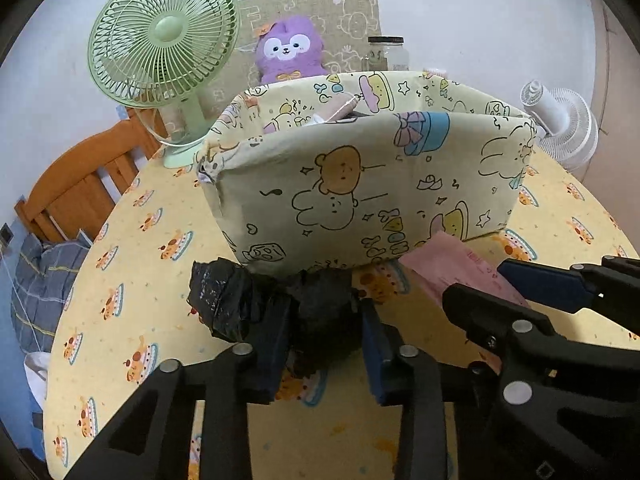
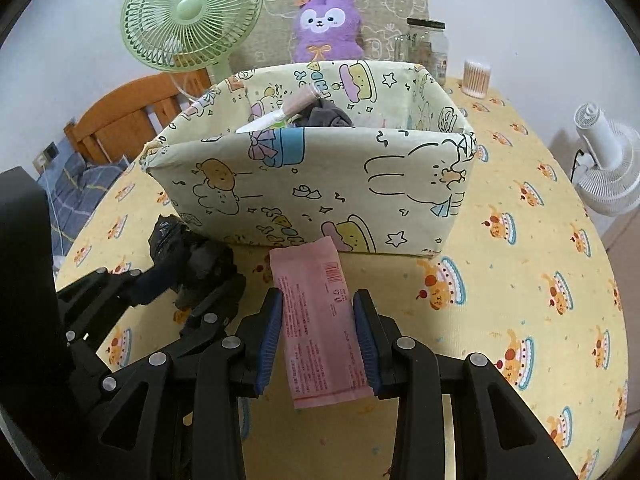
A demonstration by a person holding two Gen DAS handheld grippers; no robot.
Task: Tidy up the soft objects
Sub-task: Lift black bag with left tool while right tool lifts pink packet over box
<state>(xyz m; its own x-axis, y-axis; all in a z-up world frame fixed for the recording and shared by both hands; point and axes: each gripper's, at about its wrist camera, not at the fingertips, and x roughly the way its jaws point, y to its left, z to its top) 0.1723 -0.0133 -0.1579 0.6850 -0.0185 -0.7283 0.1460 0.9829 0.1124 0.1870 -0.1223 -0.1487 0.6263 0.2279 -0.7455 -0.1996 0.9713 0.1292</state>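
Observation:
A cream cartoon-print fabric box [image 1: 400,184] [image 2: 320,196] stands on the yellow tablecloth, holding a tube and a dark cloth [image 2: 324,116]. In front of its left corner lies a crumpled black plastic bag [image 1: 224,296] [image 2: 200,256]. My left gripper [image 1: 326,332] [image 2: 188,284] is shut on that bag, its blue pads pressing both sides. A flat pink packet [image 2: 320,320] [image 1: 452,264] points toward the box's front wall. My right gripper [image 2: 318,332] [image 1: 488,280] is shut on the packet, gripping its long edges, just right of the left gripper.
Behind the box stand a green desk fan [image 1: 164,36] [image 2: 192,12], a purple plush toy [image 1: 288,48] [image 2: 326,26] and a glass jar [image 2: 426,44]. A cotton-swab tub [image 2: 476,78] and a white fan [image 2: 608,160] are at the right. A wooden bed frame [image 1: 80,184] borders the table's left edge.

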